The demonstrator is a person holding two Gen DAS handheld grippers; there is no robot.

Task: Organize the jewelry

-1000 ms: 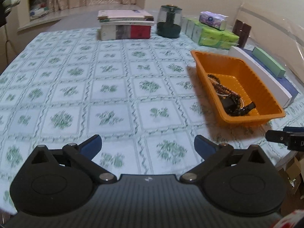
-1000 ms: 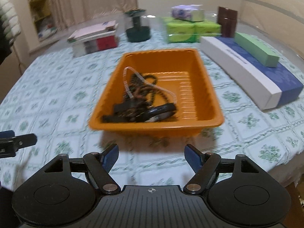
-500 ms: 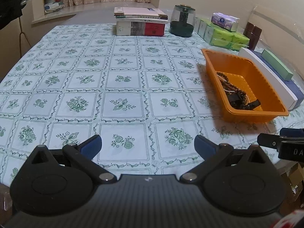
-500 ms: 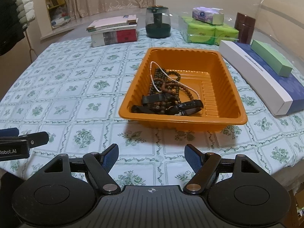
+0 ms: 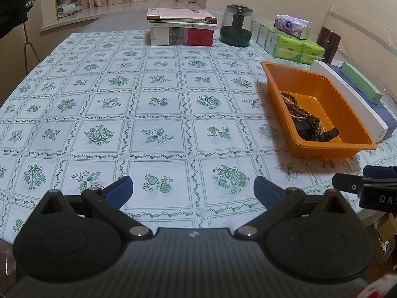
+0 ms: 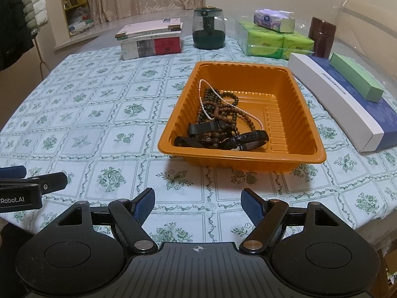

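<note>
Both grippers hover open and empty over the near edge of the table.

The right gripper tilts downward at the bottom of its view, jaws wide apart with nothing between them, aimed at the orange tray at frame centre. The jewelry lies heaped in the tray's lower left. The left gripper, likewise spread and empty, faces bare tablecloth, the tray at its right.
</note>
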